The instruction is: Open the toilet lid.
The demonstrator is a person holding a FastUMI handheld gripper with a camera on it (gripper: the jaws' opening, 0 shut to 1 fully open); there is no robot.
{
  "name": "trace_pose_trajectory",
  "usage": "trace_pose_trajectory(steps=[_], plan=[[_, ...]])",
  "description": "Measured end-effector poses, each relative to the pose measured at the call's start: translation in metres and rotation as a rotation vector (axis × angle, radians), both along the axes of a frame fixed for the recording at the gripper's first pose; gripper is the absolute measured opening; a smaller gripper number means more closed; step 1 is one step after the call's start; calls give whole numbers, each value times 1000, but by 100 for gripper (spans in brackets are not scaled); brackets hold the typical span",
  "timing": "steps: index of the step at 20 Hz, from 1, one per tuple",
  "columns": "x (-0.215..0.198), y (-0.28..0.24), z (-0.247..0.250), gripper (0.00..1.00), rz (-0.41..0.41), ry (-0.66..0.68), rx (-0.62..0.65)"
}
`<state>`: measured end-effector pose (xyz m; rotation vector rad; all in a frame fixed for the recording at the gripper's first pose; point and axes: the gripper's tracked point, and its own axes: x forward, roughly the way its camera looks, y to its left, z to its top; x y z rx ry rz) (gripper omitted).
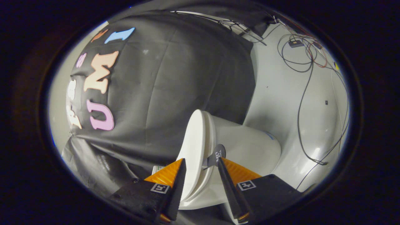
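Note:
The white toilet (250,147) appears turned on its side in this tilted view, standing against the black cloth. Its lid (193,140) lies flat against the seat (210,137), and a small dark tab (217,153) sticks out at their front edge. My gripper (201,162) is open, with its fingers on either side of the front rim of the lid and seat. One fingertip (180,165) is beside the lid's outer face, and the other fingertip (222,165) is right by the tab. I cannot tell whether either finger touches.
Black cloth (175,81) hangs behind the toilet and bunches up beside it. A white surface (281,93) beyond the bowl carries loose cables (301,103) and a small dark box (295,43).

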<state>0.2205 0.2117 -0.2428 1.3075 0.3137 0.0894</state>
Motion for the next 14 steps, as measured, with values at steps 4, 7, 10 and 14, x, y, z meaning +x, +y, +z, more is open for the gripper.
trace_pose_trajectory(steps=[4, 7, 10, 14], plan=[[4, -10, 4, 59, -61, -50, 91], [5, -17, 3, 56, -105, -79, 134], [0, -24, 1, 56, -138, -64, 121], [-4, -29, -6, 56, -164, -39, 123]])
